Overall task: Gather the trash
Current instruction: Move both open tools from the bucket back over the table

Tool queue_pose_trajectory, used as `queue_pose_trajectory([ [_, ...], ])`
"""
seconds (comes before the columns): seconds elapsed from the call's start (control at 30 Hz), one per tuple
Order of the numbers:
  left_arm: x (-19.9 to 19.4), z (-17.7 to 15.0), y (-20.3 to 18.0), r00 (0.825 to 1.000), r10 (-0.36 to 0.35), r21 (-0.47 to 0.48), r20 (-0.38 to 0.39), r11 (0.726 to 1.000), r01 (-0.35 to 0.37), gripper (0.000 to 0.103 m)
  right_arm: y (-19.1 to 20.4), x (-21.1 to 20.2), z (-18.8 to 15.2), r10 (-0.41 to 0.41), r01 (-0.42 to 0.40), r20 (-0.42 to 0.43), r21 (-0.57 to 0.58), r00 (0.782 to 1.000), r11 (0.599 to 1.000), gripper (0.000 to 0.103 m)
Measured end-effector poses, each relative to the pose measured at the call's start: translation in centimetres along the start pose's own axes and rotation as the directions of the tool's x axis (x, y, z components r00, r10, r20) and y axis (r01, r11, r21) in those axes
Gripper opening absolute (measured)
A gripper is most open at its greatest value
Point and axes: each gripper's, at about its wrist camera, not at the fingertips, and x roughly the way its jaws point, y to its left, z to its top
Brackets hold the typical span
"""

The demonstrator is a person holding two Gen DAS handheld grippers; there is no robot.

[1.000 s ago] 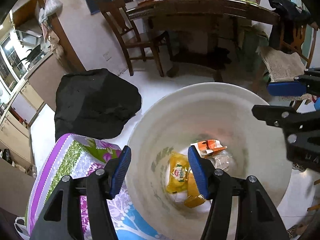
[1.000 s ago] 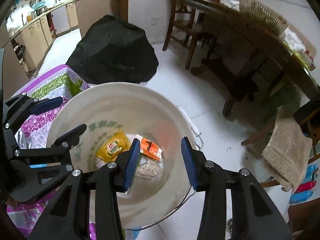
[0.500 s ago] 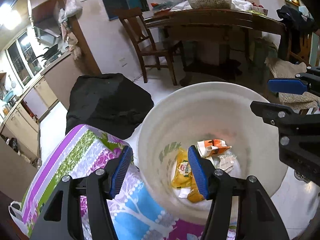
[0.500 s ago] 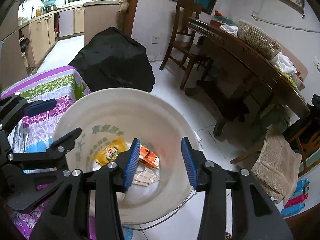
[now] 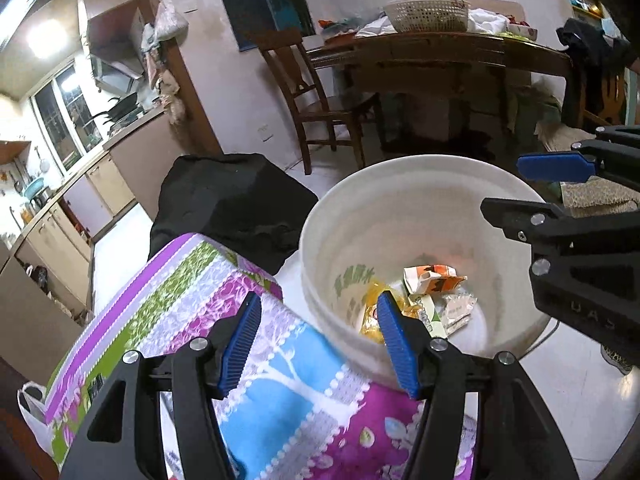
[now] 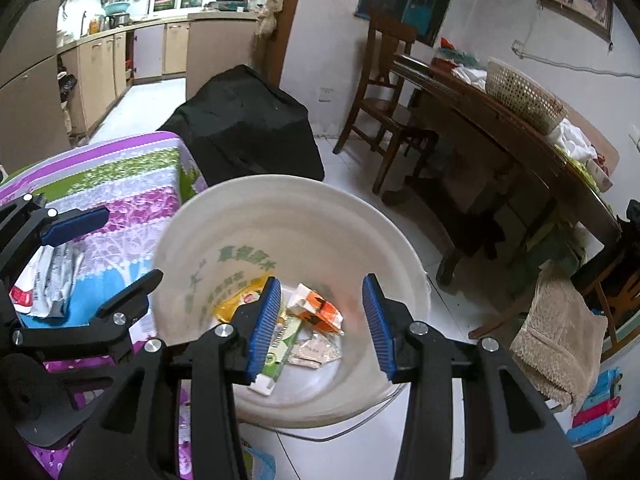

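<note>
A white plastic bucket (image 5: pixel 320 216) (image 6: pixel 280 192) stands on the floor against a table with a flowered cloth (image 5: pixel 192 280) (image 6: pixel 120 184). Inside it lie a yellow packet (image 5: pixel 370 320) (image 6: pixel 234 300), an orange-and-white carton (image 5: pixel 434 276) (image 6: pixel 320 308), a clear wrapper (image 6: pixel 314 354) and a green-and-white packet (image 6: pixel 280 350). My left gripper (image 5: pixel 318 344) is open and empty above the cloth at the bucket's near rim. My right gripper (image 6: pixel 322 326) is open and empty above the bucket. A silver wrapper and a white paper (image 6: pixel 48 280) lie on the cloth.
A black bag (image 5: pixel 232 200) (image 6: pixel 248 124) sits on the floor behind the table. A wooden chair (image 5: pixel 316 100) and a dining table with a basket (image 6: pixel 520 92) stand beyond. A beige towel (image 6: pixel 560 328) hangs at the right. Kitchen cabinets (image 6: pixel 120 56) are at the left.
Both grippers have drawn back and up from the bucket, which now looks smaller and lower. More flowered cloth shows under the left gripper. A green-and-white packet now lies in the bucket.
</note>
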Motion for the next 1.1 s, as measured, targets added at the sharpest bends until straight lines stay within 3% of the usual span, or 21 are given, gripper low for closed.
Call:
queue_pose_trajectory([
  [0.43, -3.1, -4.5, 2.8, 0.998, 0.059, -0.074, -0.008, 0.995, -0.059, 0.063, 4.0, -2.1, -1.5, 0.080, -0.079, 0.034, -0.035, 0.996, 0.996, 0.041],
  [0.8, -8.7, -12.9, 8.3, 0.990, 0.144, -0.206, 0.008, 0.969, -0.139, 0.065, 10.0, -4.8, -4.0, 0.228, -0.220, 0.075, -0.100, 0.971, 0.970, 0.041],
  [0.93, -10.8, -16.5, 11.8, 0.981, 0.192, -0.294, -0.010, 0.937, -0.186, 0.067, 12.6, -4.8, -5.0, 0.282, -0.273, 0.057, -0.127, 0.958, 0.954, 0.041],
  [1.1, -13.1, -21.5, 17.6, 0.961, 0.268, -0.439, -0.075, 0.856, -0.273, 0.068, 15.0, -4.1, -6.4, 0.361, -0.357, 0.016, -0.119, 0.932, 0.927, 0.041],
])
